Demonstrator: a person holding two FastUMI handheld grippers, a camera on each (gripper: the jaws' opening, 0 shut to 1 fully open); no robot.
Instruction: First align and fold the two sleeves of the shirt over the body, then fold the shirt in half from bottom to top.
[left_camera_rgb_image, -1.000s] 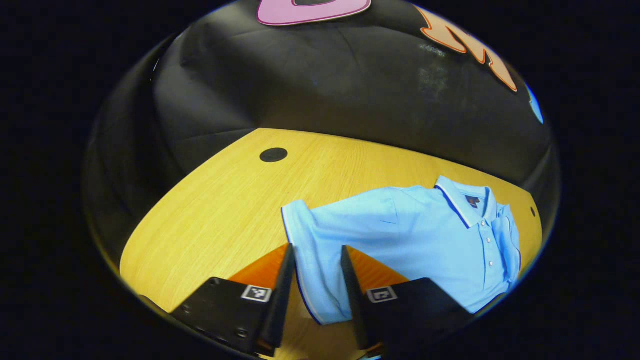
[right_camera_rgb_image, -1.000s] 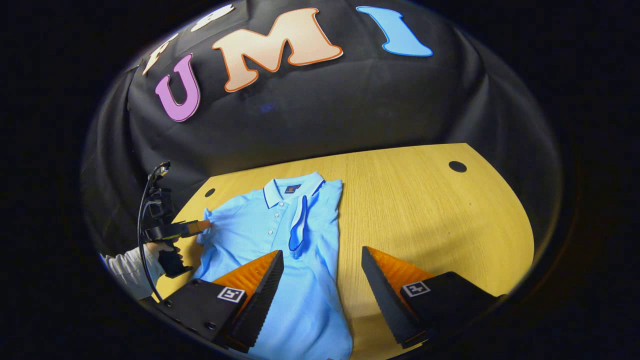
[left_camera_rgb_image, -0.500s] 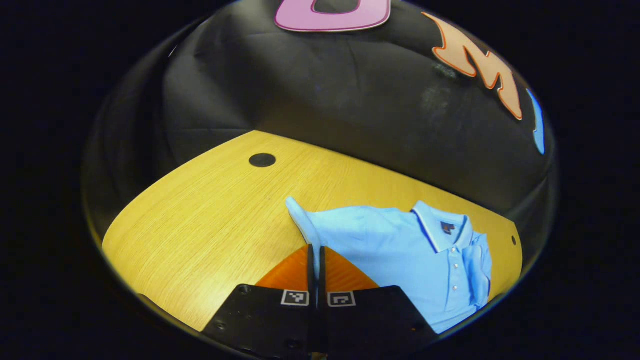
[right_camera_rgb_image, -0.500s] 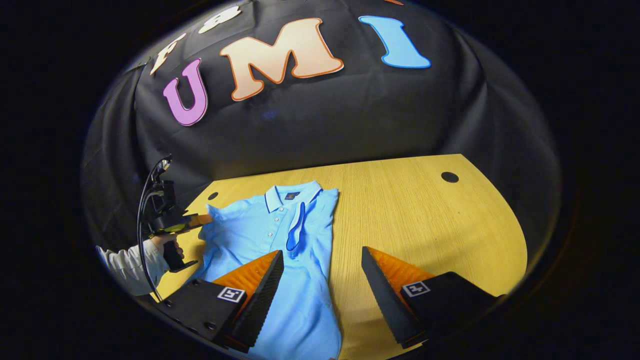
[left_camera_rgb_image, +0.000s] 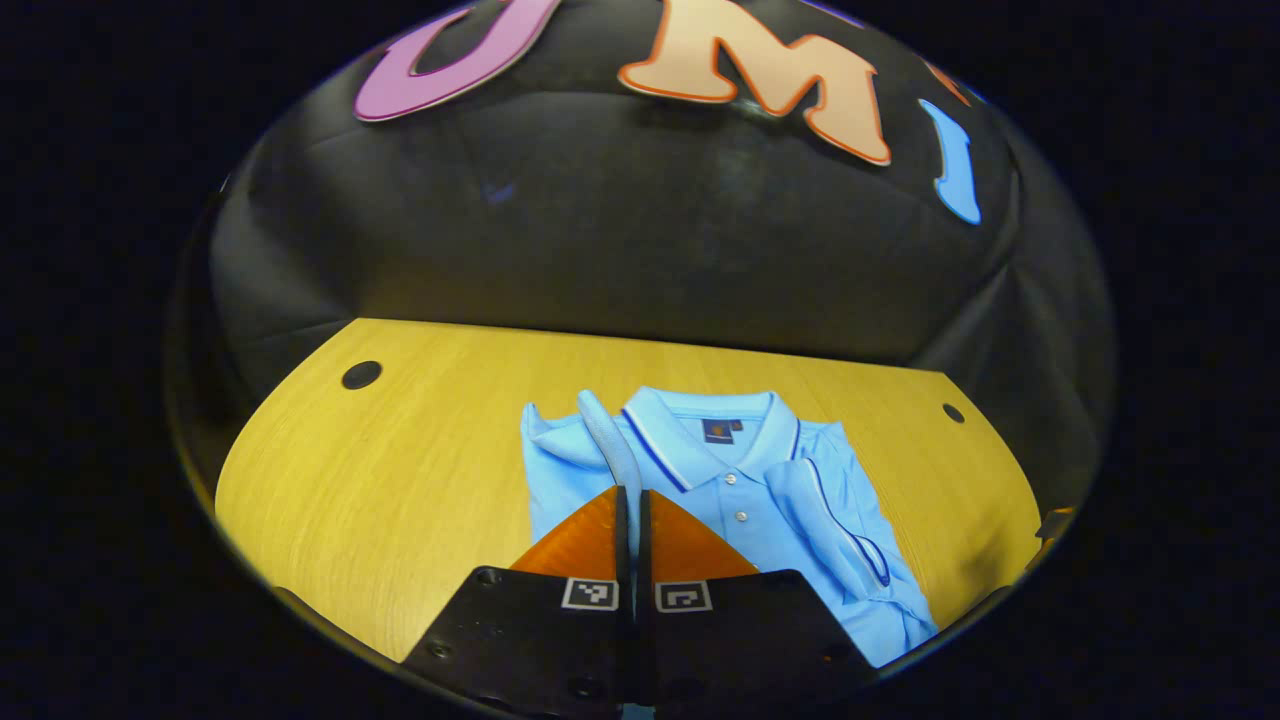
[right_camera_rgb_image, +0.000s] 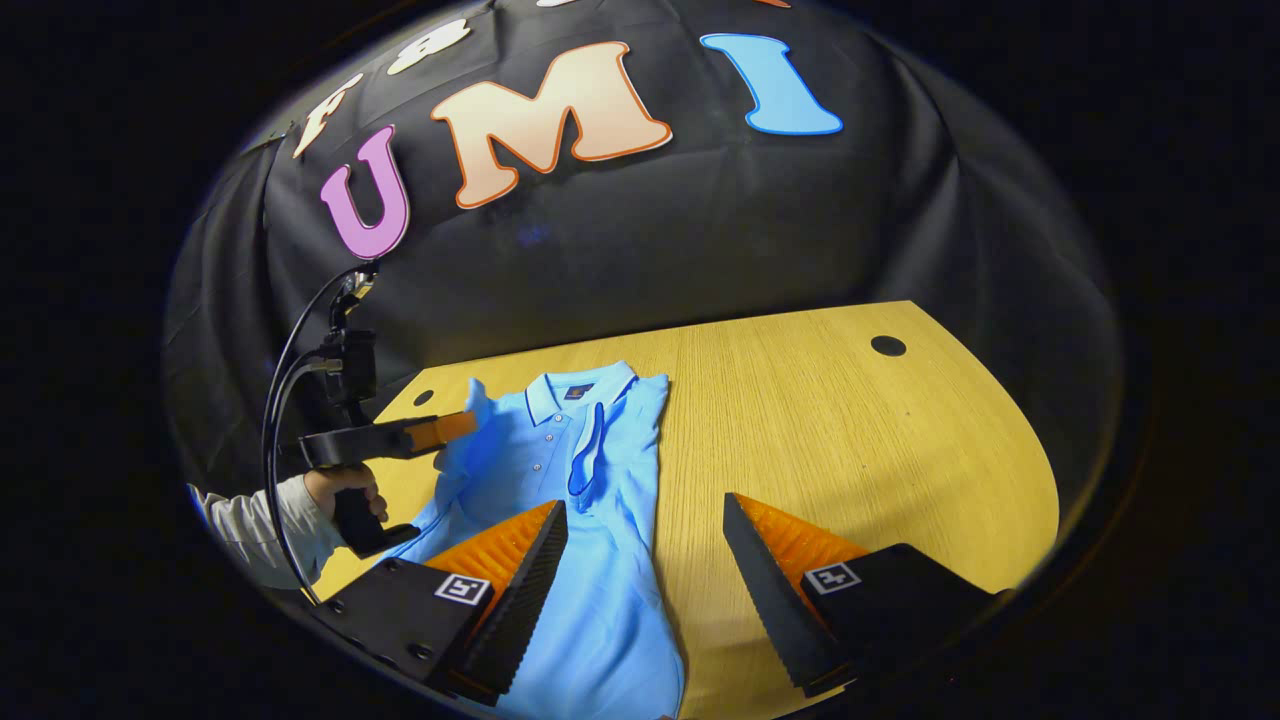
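1. Left gripper (left_camera_rgb_image: 632, 500) clamped on the lifted left sleeve (left_camera_rgb_image: 612, 450) — shirt (left_camera_rgb_image: 740, 500) body at 1 o'clock, collar far.
2. Right gripper (right_camera_rgb_image: 645, 540) wide apart, empty, over the hem — farther off.

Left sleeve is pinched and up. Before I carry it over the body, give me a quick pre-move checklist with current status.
1. Left gripper shut on the left sleeve: ok, cloth rises from between the closed fingers.
2. Sleeve lifted off the table: ok, it stands above the shoulder.
3. Right sleeve already folded over the shirt body: ok, it lies across the chest beside the placket.
4. Right gripper out of the fold path: not ok, it hangs open over the lower body.
5. Collar flat: ok.
6. Hem straight: cannot tell, it is hidden behind the grippers.
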